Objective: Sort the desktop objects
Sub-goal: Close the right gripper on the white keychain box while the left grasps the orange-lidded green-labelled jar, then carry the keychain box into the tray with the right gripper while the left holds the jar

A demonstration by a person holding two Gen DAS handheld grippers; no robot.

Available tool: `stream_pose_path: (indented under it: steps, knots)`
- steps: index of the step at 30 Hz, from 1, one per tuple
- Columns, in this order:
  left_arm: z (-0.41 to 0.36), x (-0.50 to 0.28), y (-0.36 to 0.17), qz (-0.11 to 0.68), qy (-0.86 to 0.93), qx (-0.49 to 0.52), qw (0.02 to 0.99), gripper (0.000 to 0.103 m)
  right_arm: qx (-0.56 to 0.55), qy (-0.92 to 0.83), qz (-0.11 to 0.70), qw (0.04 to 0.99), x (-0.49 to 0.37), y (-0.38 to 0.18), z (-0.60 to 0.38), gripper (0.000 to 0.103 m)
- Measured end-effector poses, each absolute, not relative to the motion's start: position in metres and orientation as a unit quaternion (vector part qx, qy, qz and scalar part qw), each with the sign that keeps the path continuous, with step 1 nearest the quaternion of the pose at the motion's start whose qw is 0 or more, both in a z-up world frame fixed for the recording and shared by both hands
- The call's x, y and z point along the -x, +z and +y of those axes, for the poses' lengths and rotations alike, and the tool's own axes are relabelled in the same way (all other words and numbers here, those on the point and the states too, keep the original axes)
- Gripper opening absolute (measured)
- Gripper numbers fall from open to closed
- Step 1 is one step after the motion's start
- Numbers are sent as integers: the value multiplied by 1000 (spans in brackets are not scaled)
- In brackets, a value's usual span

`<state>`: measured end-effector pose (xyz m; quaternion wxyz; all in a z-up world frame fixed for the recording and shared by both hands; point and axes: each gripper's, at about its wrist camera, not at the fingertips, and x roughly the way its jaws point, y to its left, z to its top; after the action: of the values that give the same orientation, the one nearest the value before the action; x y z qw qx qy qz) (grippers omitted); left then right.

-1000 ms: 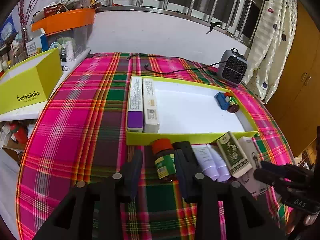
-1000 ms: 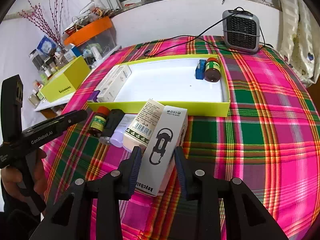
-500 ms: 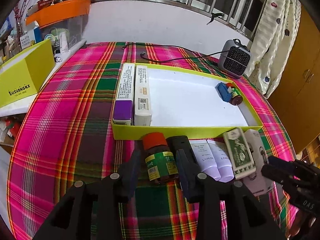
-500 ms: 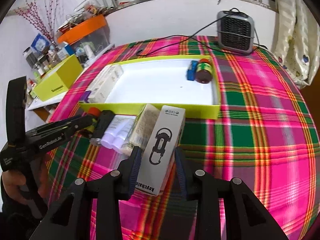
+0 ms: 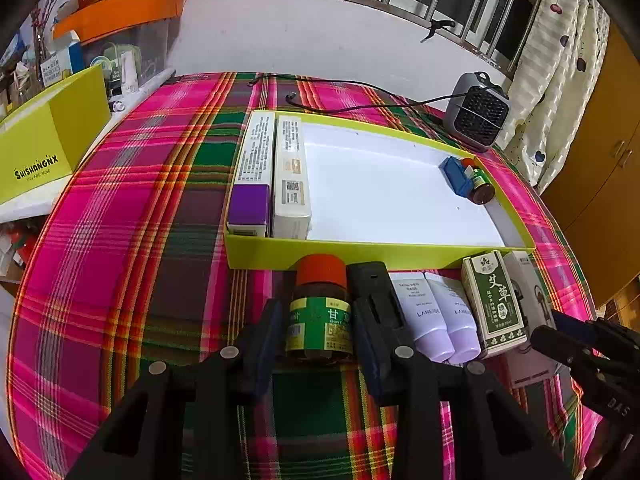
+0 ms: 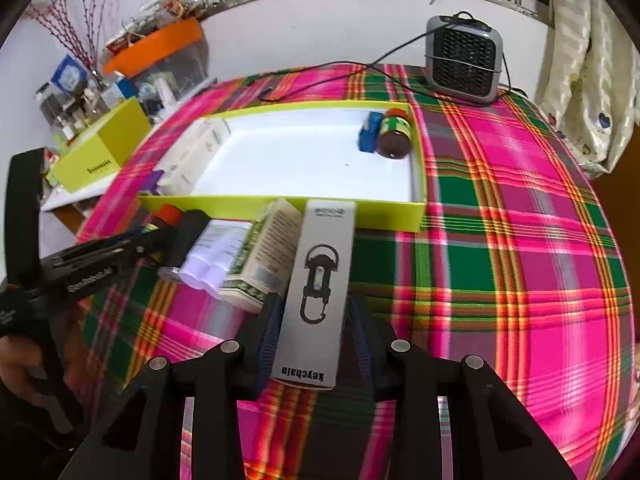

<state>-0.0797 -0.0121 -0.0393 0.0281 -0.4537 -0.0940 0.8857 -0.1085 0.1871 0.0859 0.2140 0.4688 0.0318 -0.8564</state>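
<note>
1. The left hand-held gripper (image 5: pixel 316 320) sits low on the plaid-covered surface (image 5: pixel 120 240), its two fingers on either side of a brown bottle with an orange cap (image 5: pixel 320 308). The bottle lies on its side, cap pointing to 12 o'clock toward the tray, and the pads sit at or just beside its green label; whether they actually press it I cannot tell.
2. At 3 o'clock of the bottle, touching the right finger, lies a black object (image 5: pixel 372 284), then two pale lavender tubes (image 5: pixel 436 316) side by side, then a green box (image 5: pixel 494 300).
3. The yellow-green tray (image 5: pixel 360 254) with a white floor lies at 12 o'clock of this row, its near wall just beside the bottle's cap. Inside, two long boxes (image 5: pixel 272 172) lie against the wall at 9 o'clock; a blue item (image 5: pixel 456 174) and a second small bottle (image 5: pixel 480 184) sit together in the corner at 2 o'clock.
4. The right hand-held gripper (image 6: pixel 312 332) straddles a grey keychain box (image 6: pixel 320 280), which runs lengthwise between the fingers toward 12 o'clock, its far end at the tray wall. The left finger looks to be touching the box; a narrow gap shows on the right, so the jaws are parted around it and not pinching.
5. A small grey heater (image 6: pixel 464 60) stands beyond the tray at 1 o'clock.
</note>
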Motion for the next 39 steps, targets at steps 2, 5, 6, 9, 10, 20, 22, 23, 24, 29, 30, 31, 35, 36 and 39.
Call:
stream_pose_path:
  steps: [2,5,6,9,10,20,22,23,24,29,30,31,35,36,39]
  knots:
    - [-11,80,-41,-94,885,454,29,37,-472,-855,34,211,110,84,187,36]
    - [-11,79,-41,-94,886,454,33,33,-471,-857,42,206,113,83,186,36]
    - [-11,79,-42,-93,886,453,34,33,-471,-857,43,206,114,83,186,36]
    - [-11,78,-41,-91,888,450,33,33,-467,-859,48,206,114,84,185,34]
    - [-12,77,-42,-92,888,450,33,33,-466,-859,47,209,114,84,186,32]
    - [-16,70,-38,-91,892,443,28,33,-457,-862,25,218,111,88,195,30]
    - [-17,68,-36,-92,893,440,28,33,-453,-864,19,220,110,90,198,30]
    - [-17,67,-35,-93,894,438,28,33,-451,-865,16,220,110,92,199,30]
    - [-18,66,-33,-93,894,436,28,33,-448,-866,12,221,109,94,201,30]
    - [-19,62,-27,-96,898,428,32,33,-435,-872,-11,225,108,105,208,30]
    - [-19,62,-26,-96,899,426,33,33,-432,-873,-17,226,108,107,210,30]
    - [-19,61,-25,-97,900,424,34,33,-430,-874,-19,226,108,109,210,30]
    - [-19,59,-20,-99,902,418,40,33,-420,-876,-34,233,109,116,211,30]
    - [-18,58,-18,-99,903,415,43,33,-417,-877,-38,236,109,118,210,30]
    - [-18,56,-12,-101,907,406,48,33,-409,-877,-50,247,113,124,205,30]
